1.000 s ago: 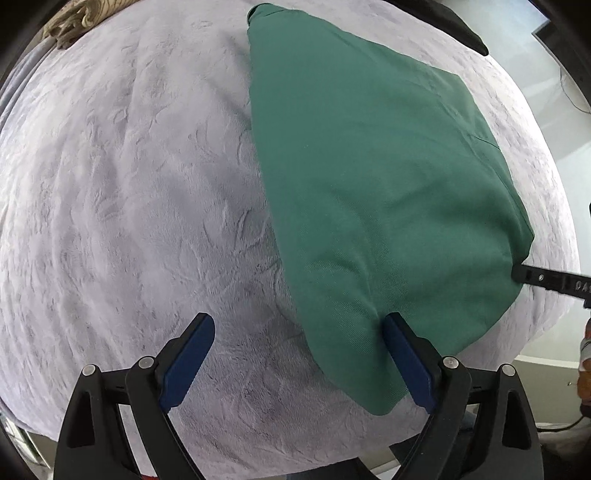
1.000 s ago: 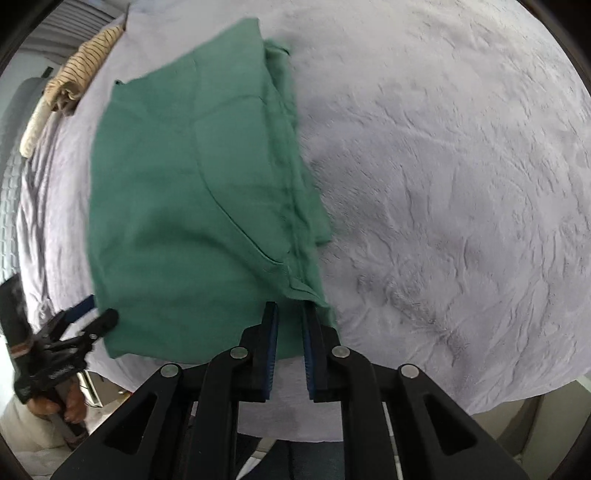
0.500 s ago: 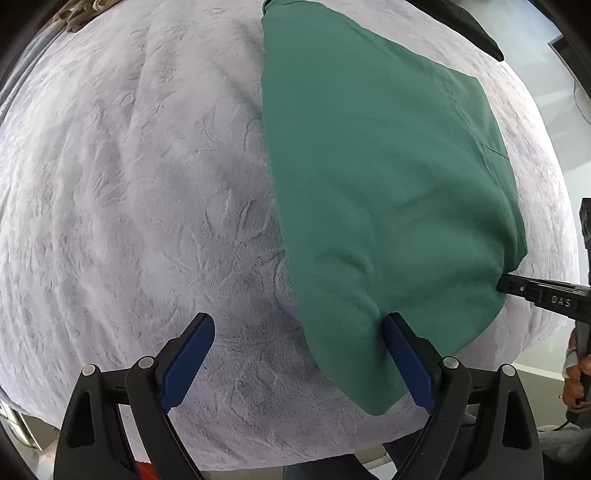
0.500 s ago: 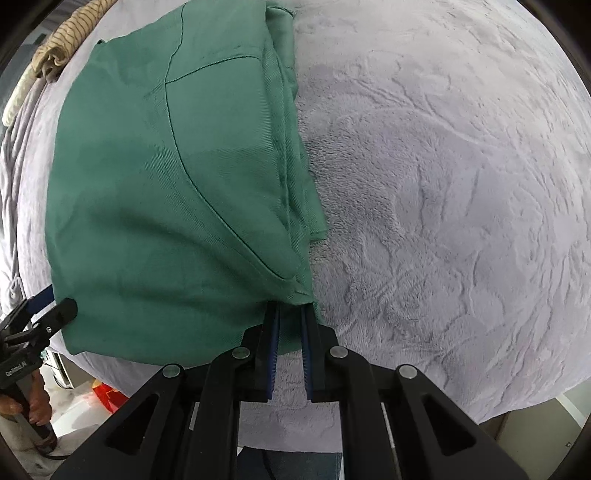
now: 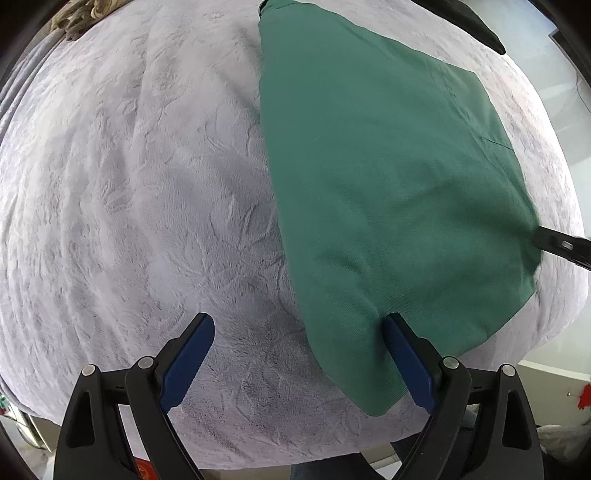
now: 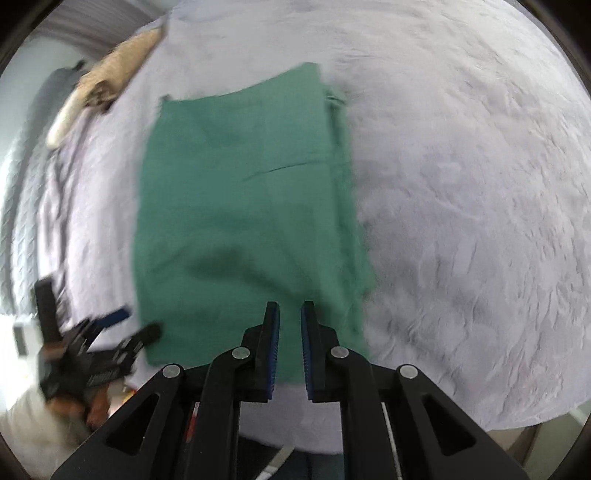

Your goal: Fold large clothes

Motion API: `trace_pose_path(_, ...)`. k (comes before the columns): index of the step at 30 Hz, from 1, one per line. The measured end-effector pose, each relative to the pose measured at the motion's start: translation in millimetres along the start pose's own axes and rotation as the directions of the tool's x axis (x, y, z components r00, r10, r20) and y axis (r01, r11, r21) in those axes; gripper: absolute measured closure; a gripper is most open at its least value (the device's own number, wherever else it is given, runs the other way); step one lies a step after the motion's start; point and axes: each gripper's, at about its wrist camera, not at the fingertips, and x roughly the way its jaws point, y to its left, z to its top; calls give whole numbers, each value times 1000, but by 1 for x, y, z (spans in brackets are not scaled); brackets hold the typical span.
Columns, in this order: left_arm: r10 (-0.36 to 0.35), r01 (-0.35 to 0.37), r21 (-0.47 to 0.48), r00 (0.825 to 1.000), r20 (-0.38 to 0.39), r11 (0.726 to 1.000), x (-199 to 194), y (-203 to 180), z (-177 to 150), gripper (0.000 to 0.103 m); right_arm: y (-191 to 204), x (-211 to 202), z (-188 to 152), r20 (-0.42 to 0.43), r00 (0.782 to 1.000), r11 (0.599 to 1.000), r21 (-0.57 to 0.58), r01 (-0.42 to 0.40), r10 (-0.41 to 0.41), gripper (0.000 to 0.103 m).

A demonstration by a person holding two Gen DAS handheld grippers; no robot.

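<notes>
Left wrist view: a pale grey blanket [image 5: 129,192] fills the left half, with a tan bundle [image 5: 79,16] seen at its far left edge. Below, the left gripper [image 5: 297,332] is held wide open over the blanket; its left pad [image 5: 188,363] lies over bare blanket and its right pad [image 5: 408,363] is seen against the near edge of the garment [image 5: 388,177]. Nothing is caught between the pads. The green garment is spread flat on the right half of the blanket, folded into a long panel. At the far right, the tip of the right gripper [image 5: 561,245] is seen at the garment's right edge.

Right wrist view, blurred: the left gripper [image 6: 127,325] is seen at the lower left, open, beside the garment's near left corner. The tan bundle [image 6: 107,85] lies at the upper left. The garment [image 6: 240,206] lies flat in the middle. The right gripper [image 6: 289,314] is seen over its near edge, jaws slightly parted with nothing visibly held. Bare blanket [image 6: 461,184] fills the right.
</notes>
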Motion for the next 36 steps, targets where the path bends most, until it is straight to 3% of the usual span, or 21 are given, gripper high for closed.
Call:
trace_pose_path(4,3,-3,5,1000,-9,1000,0,-3,1,9,-21,32,3,-61,998,994,106,-5,11,100)
trace_pose_path(11,9,-9,-9,1000,-8,1000,-2,-3,1,9,-9,16,-7,-89,996,999,43,7,-3,99)
trace_pose_path(18,19,-19,-5,1000,-5,1000,-5,-4,0,9,-9,6,-27,-112,994,998,69,15,-7,96)
trace_pose_path(30,40,-40,-16,999,-11,999,-15,-6,7,9,-10,-11,-20,-60,998,997,66,33,-29,95)
trace_pose_path(34,55,-54,-21,998,5,998,-19,-4,8,9,-11,-32,-11,17,999,998,46,38,-39,95)
trace_pose_path(36,67,-66,-33,998,22,997,-24,-2,11,9,-10,-36,-1,34,999,998,42,35,-37,89)
